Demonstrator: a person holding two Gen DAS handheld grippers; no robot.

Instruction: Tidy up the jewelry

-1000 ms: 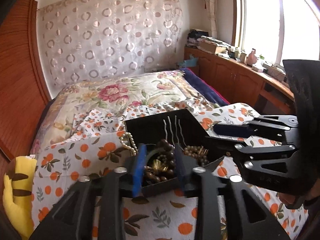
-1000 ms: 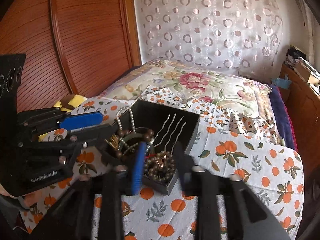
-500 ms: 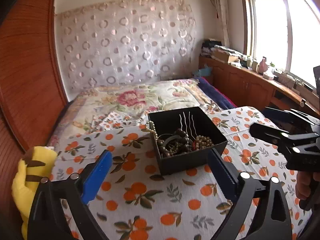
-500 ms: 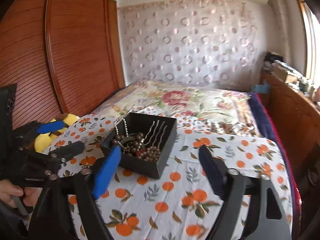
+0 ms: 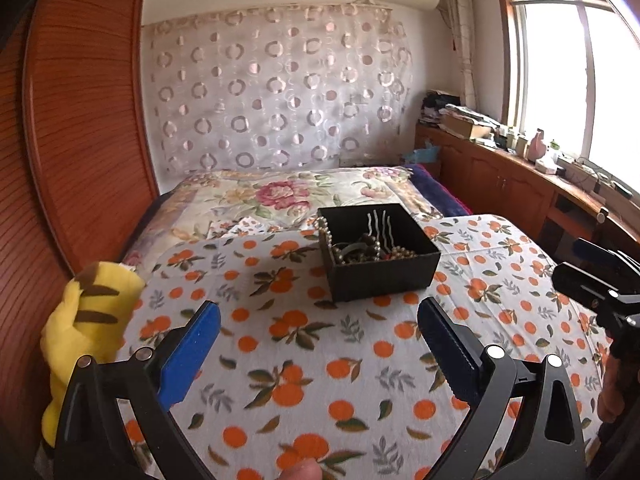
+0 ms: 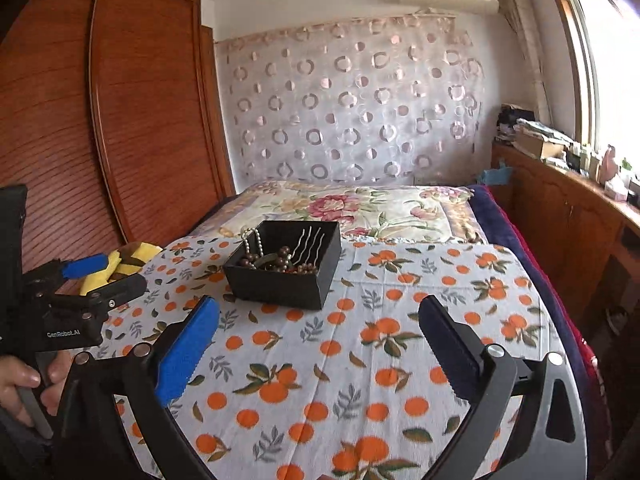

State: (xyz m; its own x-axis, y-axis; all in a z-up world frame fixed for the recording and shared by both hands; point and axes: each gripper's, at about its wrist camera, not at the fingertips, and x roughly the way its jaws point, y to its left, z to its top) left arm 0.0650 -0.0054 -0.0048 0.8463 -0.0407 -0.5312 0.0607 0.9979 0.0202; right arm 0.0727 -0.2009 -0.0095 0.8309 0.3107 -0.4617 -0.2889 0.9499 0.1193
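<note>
1. Black box (image 5: 380,256): on the orange-print cloth (image 5: 304,360), far of both grippers; holds bead strands, hairpins (image 6: 308,242), and a pearl string (image 6: 251,240) draped over its left rim.
2. Left gripper (image 5: 320,348): jaws wide apart, just opened, empty.
3. Right gripper (image 6: 320,344): likewise, its jaws just opened.
4. Progress: jewelry all appears boxed; none visible loose on cloth. Likely complete; pearls may need tucking.

An orange-print bedspread (image 5: 304,364) covers the bed; on it sit a black box (image 5: 380,276) (open-topped) and a yellow plush (image 5: 88,320).
</note>
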